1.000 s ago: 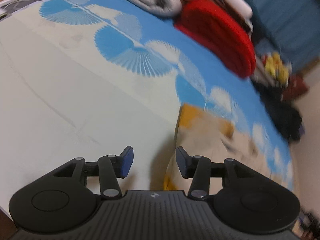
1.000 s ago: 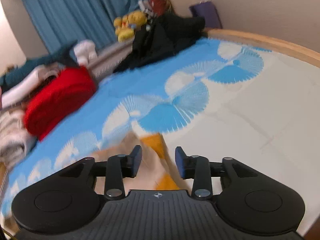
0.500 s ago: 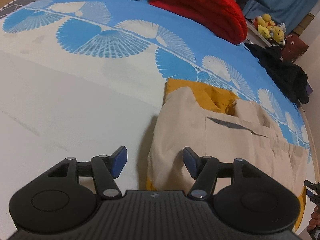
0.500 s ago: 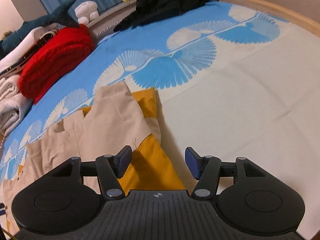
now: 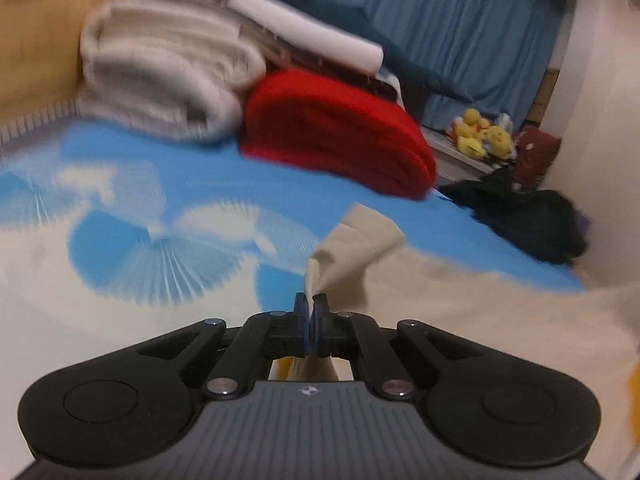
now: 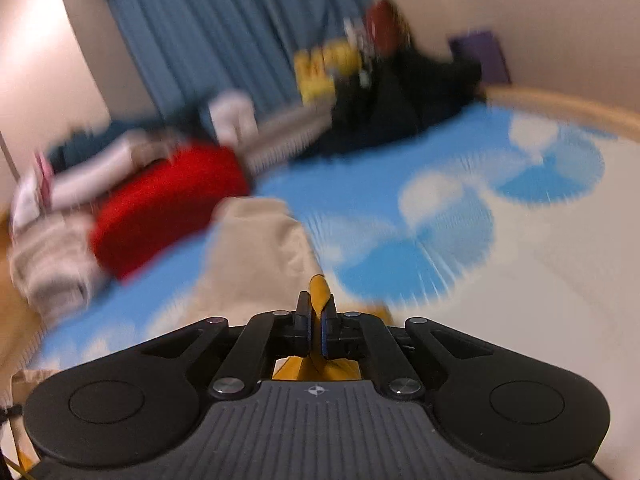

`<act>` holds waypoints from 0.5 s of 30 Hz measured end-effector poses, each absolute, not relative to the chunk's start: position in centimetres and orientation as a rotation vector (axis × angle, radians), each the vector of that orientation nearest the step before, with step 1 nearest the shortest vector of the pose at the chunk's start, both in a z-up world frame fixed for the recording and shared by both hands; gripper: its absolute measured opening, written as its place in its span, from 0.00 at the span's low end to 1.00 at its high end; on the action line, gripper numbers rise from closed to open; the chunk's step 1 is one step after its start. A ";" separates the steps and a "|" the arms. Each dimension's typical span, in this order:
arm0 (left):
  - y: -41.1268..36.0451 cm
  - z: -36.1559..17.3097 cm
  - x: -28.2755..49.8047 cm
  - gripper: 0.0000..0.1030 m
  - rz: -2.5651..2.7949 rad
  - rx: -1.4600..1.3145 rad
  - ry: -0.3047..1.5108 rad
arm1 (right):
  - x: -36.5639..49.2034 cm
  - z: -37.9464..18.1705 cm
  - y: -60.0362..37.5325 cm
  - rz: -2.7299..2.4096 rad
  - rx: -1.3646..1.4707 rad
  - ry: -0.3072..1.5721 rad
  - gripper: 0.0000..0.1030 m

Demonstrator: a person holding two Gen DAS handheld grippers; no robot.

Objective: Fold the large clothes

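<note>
**Inspector:** Start with the biggest thing. What is the work surface?

**Assistant:** A bed covered by a blue-and-cream sheet printed with fan shapes (image 5: 168,264). At its far edge sit a folded red knit blanket (image 5: 336,144), a rolled beige towel bundle (image 5: 160,80) and a heap of black clothing (image 5: 528,220). A blue curtain (image 5: 452,36) hangs behind them. Both views are blurred.

**Inspector:** And the item under task?

**Assistant:** A large beige garment with a mustard-yellow lining (image 5: 460,300) lies spread on the sheet, close in front of both tools. In the right view the beige cloth (image 6: 256,264) rises in a hump between the tool and the red blanket.

**Inspector:** State of the tools?

**Assistant:** The left gripper (image 5: 311,316) is clamped tight on a beige corner, which stands up in a peak above the jaws. The right gripper (image 6: 316,322) is likewise pinched closed, on a strip of the yellow lining showing between its fingers.

**Inspector:** Progress?

**Assistant:** Early, in my judgement. Both corners are secured and lifted off the sheet, but no finished fold is visible; most of the garment is flat and wide. Carrying the held edge across, laying it down, smoothing it and any further folds all remain. How the hidden part of the garment lies, I cannot tell.
</note>
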State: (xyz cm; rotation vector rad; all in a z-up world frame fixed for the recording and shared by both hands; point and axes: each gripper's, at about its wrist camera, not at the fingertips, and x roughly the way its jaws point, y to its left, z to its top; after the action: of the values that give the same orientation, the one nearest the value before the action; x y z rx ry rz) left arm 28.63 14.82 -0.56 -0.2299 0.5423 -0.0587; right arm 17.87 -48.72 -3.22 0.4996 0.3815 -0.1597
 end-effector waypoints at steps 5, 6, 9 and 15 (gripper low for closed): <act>13.5 -4.3 33.7 0.03 -0.010 -0.211 0.639 | 23.0 -5.4 -48.2 -0.256 0.497 0.461 0.03; 13.2 -5.4 34.6 0.03 -0.008 -0.193 0.673 | 24.1 -6.3 -48.0 -0.274 0.474 0.499 0.03; 12.9 -9.1 36.6 0.03 -0.004 -0.150 0.787 | 27.5 -9.9 -47.8 -0.327 0.429 0.661 0.03; 13.2 -11.6 36.8 0.36 0.031 -0.108 0.923 | 29.9 -13.3 -47.0 -0.385 0.392 0.823 0.13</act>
State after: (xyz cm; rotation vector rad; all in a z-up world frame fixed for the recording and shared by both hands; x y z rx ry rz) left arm 36.82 13.22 -11.64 -0.1077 0.9233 0.0313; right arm 29.93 -47.01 -13.32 0.3918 0.8234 -0.3850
